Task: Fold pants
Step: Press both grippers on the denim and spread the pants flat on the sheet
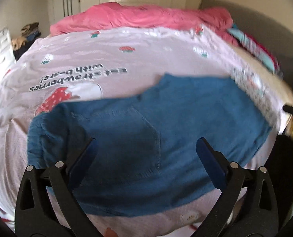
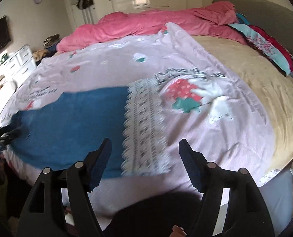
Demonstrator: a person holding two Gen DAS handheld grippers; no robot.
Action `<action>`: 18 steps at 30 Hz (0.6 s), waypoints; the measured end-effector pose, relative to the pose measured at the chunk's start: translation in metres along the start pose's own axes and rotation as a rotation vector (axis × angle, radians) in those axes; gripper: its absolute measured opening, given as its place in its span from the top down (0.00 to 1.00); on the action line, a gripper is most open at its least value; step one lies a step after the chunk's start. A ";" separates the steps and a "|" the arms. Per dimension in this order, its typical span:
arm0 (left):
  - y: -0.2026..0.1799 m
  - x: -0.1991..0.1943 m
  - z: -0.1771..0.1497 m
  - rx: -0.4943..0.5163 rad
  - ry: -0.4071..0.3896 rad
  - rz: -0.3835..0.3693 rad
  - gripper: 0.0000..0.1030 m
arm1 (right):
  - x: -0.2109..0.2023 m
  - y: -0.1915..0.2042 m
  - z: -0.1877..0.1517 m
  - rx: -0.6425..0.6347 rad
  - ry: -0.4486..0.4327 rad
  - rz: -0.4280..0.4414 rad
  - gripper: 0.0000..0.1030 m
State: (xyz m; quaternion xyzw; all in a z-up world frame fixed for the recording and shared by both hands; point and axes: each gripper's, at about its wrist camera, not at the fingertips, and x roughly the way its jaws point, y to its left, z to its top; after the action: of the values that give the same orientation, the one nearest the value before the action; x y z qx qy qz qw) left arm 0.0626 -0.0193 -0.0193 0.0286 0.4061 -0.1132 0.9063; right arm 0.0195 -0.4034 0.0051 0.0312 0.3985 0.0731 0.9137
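The blue pants [image 1: 146,134] lie flat and folded on a pink strawberry-print bedspread [image 1: 110,59], with a back pocket facing up. My left gripper [image 1: 146,146] is open and empty, hovering above the pants. In the right wrist view the pants [image 2: 73,124] lie at the left. My right gripper [image 2: 145,146] is open and empty, above the bedspread's lace strip [image 2: 144,130] just right of the pants. The left gripper's tips [image 2: 6,136] show at the far left edge.
A crumpled pink duvet [image 2: 146,23] lies at the far side of the bed. A tan sheet [image 2: 255,75] covers the right part. Patterned folded cloth [image 2: 268,49] lies by the grey headboard [image 2: 264,11]. White drawers [image 2: 18,59] stand at left.
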 end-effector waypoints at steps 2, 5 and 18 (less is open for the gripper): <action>-0.006 0.006 -0.008 0.025 0.033 0.011 0.09 | 0.005 0.012 -0.002 -0.034 0.010 0.023 0.33; -0.009 0.014 -0.020 0.061 0.076 0.066 0.09 | 0.022 0.032 -0.003 -0.094 0.059 0.026 0.28; 0.004 0.010 -0.028 0.018 0.086 0.018 0.09 | 0.035 -0.005 -0.023 0.062 0.146 0.057 0.20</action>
State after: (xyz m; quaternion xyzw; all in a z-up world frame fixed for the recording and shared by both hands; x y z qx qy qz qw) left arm 0.0499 -0.0132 -0.0460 0.0454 0.4433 -0.1074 0.8888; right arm 0.0267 -0.4032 -0.0362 0.0656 0.4650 0.0886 0.8784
